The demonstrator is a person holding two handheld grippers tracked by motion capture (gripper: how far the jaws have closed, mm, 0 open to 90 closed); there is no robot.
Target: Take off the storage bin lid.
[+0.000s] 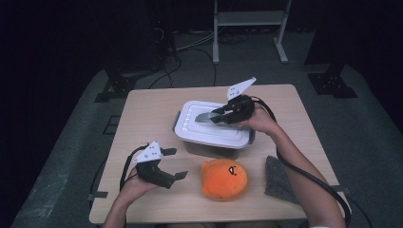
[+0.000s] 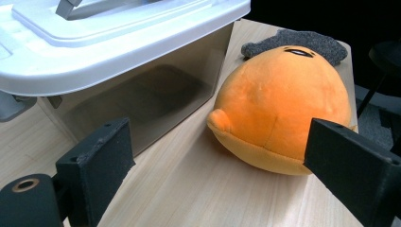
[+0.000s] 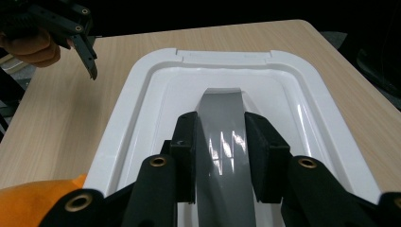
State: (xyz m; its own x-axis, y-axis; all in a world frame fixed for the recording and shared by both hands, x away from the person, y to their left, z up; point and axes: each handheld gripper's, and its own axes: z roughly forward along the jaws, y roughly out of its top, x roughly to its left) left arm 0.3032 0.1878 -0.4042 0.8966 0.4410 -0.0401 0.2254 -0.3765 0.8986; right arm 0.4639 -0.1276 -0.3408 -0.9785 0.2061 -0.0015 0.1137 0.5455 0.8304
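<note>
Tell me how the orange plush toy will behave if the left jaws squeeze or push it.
The orange plush toy looks soft and stuffed, so it would probably dent under the open left gripper. Its rounded body may roll or slide on the wooden table when pushed. Likely light.

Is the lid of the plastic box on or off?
On: the white lid sits flat on the box, its rim covering the edges.

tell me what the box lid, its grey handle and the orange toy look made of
Box lid: looks like glossy white moulded plastic, going by its smooth ribs and soft sheen.
Grey handle: likely hard plastic with a shiny finish, since bright glints run along it between the jaws of the right hand-held gripper.
Orange toy: plush fabric, probably stuffed, with a matte nap and stitched seams.
</note>
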